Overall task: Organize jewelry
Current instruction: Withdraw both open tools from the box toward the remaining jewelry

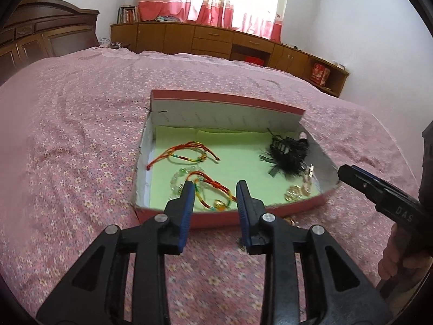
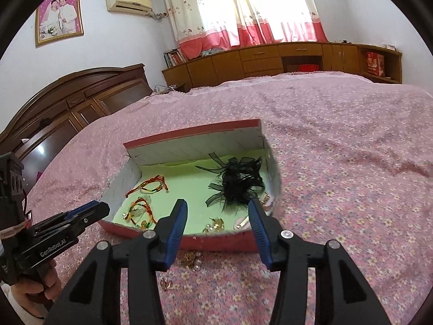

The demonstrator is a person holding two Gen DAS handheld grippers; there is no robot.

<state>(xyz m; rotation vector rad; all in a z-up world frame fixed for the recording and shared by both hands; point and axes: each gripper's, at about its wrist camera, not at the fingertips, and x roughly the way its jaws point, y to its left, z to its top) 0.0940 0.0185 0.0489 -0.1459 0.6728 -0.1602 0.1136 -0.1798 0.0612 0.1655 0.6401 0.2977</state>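
A shallow red box [image 1: 216, 218] [image 2: 189, 239] with a pale green floor lies on the bed. Inside it are red-and-yellow cord bracelets [image 1: 186, 153] [image 2: 147, 185], a clear bead bracelet [image 1: 177, 180], a black feathered hair piece [image 1: 286, 153] [image 2: 238, 184], gold earrings [image 1: 293, 193] [image 2: 215, 224] and a hair clip [image 2: 242, 223]. My left gripper [image 1: 215, 191] [image 2: 94, 211] stands open over the box's near left part, nothing between its pads. My right gripper [image 2: 216, 211] is open above the near edge, empty. Gold pieces [image 2: 190, 260] lie on the bedspread in front of the box.
The pink flowered bedspread [image 1: 81, 149] [image 2: 338, 176] spreads all round the box. A dark wooden headboard [image 2: 67, 103] stands at the left, low wooden cabinets [image 1: 216, 38] under the curtained window at the back. A hand [image 2: 35, 287] holds the left gripper's handle.
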